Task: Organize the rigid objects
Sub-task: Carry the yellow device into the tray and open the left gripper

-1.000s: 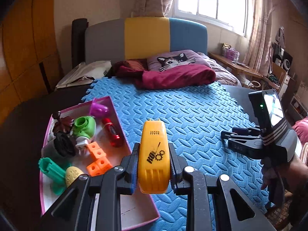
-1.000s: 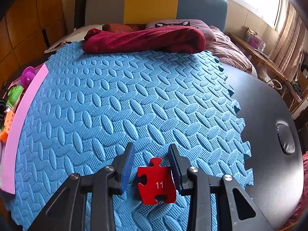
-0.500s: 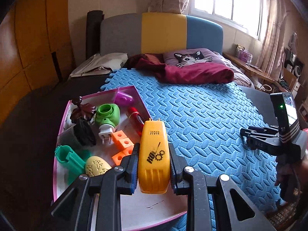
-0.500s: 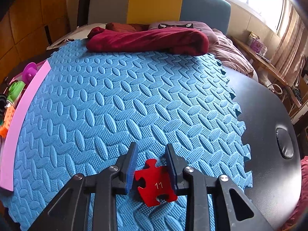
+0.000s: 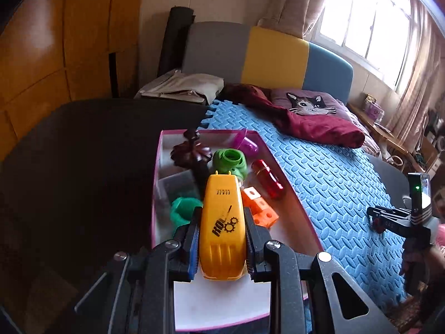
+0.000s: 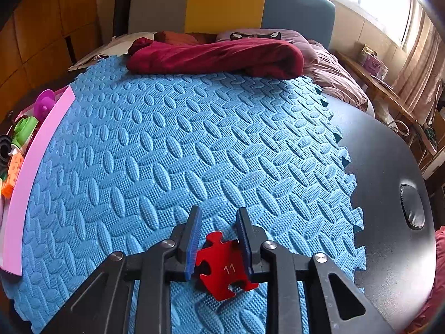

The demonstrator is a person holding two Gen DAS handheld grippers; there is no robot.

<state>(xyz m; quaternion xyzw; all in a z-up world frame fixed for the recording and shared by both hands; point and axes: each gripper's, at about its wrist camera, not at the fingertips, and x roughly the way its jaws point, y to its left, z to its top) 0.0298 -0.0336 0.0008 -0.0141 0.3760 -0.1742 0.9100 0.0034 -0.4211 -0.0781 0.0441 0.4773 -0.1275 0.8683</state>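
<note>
My left gripper (image 5: 221, 217) is shut on a yellow plastic toy tool (image 5: 222, 228) and holds it above the pink-rimmed box (image 5: 289, 192). The box holds a green cup (image 5: 230, 162), a red cylinder (image 5: 267, 178), orange cubes (image 5: 260, 208), a dark flower-shaped piece (image 5: 190, 153), a purple piece (image 5: 246, 143) and a teal piece (image 5: 183, 208). My right gripper (image 6: 218, 225) is shut on a red puzzle piece (image 6: 224, 267) marked 11, just above the blue foam mat (image 6: 194, 144). The right gripper also shows at the right of the left wrist view (image 5: 389, 220).
The mat lies on a dark round table (image 6: 389, 167). A maroon blanket (image 6: 217, 55) and a cat pillow (image 5: 308, 103) lie at the mat's far end, before a bed headboard (image 5: 272, 55). The pink box edge (image 6: 30, 161) is at the left in the right wrist view.
My left gripper has carried the yellow tool left, from over the mat to over the box. My right gripper has closed on the red puzzle piece and tilted it up slightly.
</note>
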